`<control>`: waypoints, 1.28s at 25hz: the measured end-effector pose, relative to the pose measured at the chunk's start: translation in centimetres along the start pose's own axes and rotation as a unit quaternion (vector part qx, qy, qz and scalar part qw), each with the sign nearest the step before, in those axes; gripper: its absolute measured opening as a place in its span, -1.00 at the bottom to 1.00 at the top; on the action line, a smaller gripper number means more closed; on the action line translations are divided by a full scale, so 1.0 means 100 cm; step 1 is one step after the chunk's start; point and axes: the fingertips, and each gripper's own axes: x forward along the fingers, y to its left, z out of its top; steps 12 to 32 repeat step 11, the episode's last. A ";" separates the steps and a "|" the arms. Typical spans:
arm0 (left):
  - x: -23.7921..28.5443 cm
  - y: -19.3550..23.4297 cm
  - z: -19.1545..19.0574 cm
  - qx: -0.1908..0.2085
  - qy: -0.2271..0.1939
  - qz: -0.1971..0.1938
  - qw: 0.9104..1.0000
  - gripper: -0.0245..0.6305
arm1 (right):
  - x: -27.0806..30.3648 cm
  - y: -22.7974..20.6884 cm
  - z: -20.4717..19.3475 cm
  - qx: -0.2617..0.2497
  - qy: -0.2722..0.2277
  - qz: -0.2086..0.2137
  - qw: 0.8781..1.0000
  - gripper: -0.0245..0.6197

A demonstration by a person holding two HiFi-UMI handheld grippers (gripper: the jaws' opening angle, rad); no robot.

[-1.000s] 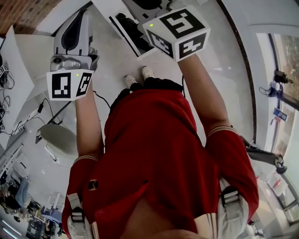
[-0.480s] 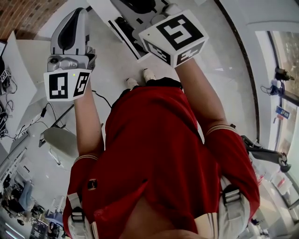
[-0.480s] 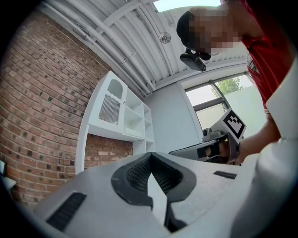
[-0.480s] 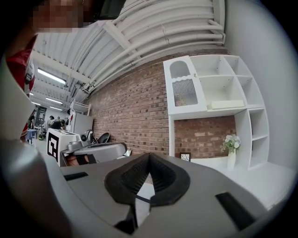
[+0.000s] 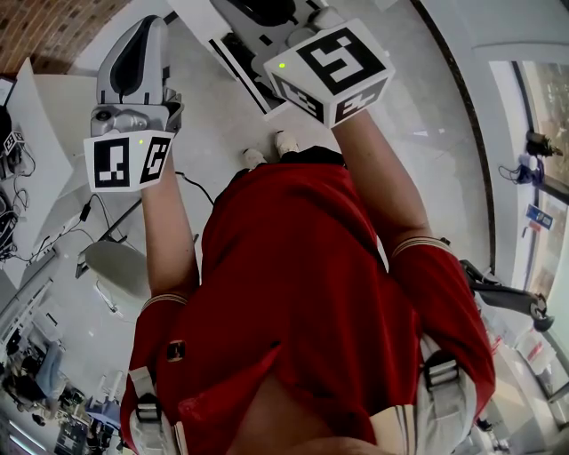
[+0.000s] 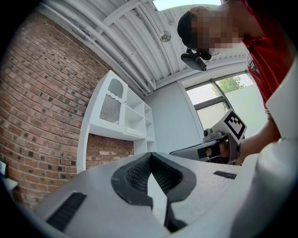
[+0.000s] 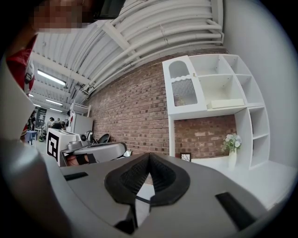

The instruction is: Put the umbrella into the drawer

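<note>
Plainly, both claws are empty. The left claw (image 6: 150,155) has its tips together with nothing between them. The right claw (image 7: 149,155) is likewise closed on air. We hold both up, roughly level, facing the brick wall (image 7: 130,102) and white shelf (image 7: 214,93). Umbrella and drawer show in no view, so we cannot place them. This fits the umbrella waiting somewhere or already lying in the drawer. Best, we judge, to get the drawer in sight before anything else.

A red shirt (image 5: 293,293) fills the middle. The left gripper (image 5: 145,40) is raised at eleven o'clock and the right gripper (image 5: 277,11) at twelve, both over pale floor (image 5: 222,107). Shoes (image 5: 286,142) show just above centre, and a brick wall (image 5: 53,27) at ten.
</note>
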 end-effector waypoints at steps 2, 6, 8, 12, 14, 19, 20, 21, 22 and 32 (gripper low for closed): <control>0.000 0.000 0.000 0.001 0.000 0.001 1.000 -0.92 | -0.001 0.000 0.000 0.000 -0.001 0.001 1.000 -0.93; 0.000 -0.003 0.001 0.002 0.001 0.001 1.000 -0.92 | -0.005 -0.002 0.000 0.002 -0.003 -0.001 1.000 -0.93; -0.001 -0.004 0.002 0.003 0.002 0.000 1.000 -0.92 | -0.007 -0.002 0.000 0.003 -0.004 -0.001 1.000 -0.93; -0.003 -0.006 0.002 0.003 0.003 -0.001 1.000 -0.92 | -0.009 0.000 0.000 0.005 -0.005 -0.001 1.000 -0.93; -0.003 -0.006 0.002 0.003 0.003 -0.001 1.000 -0.92 | -0.009 0.000 0.000 0.005 -0.005 -0.001 1.000 -0.93; -0.003 -0.006 0.002 0.003 0.003 -0.001 1.000 -0.92 | -0.009 0.000 0.000 0.005 -0.005 -0.001 1.000 -0.93; -0.003 -0.006 0.002 0.003 0.003 -0.001 1.000 -0.92 | -0.009 0.000 0.000 0.005 -0.005 -0.001 1.000 -0.93; -0.003 -0.006 0.002 0.003 0.003 -0.001 1.000 -0.92 | -0.009 0.000 0.000 0.005 -0.005 -0.001 1.000 -0.93; -0.003 -0.006 0.002 0.003 0.003 -0.001 1.000 -0.92 | -0.009 0.000 0.000 0.005 -0.005 -0.001 1.000 -0.93; -0.003 -0.006 0.002 0.003 0.003 -0.001 1.000 -0.92 | -0.009 0.000 0.000 0.005 -0.005 -0.001 1.000 -0.93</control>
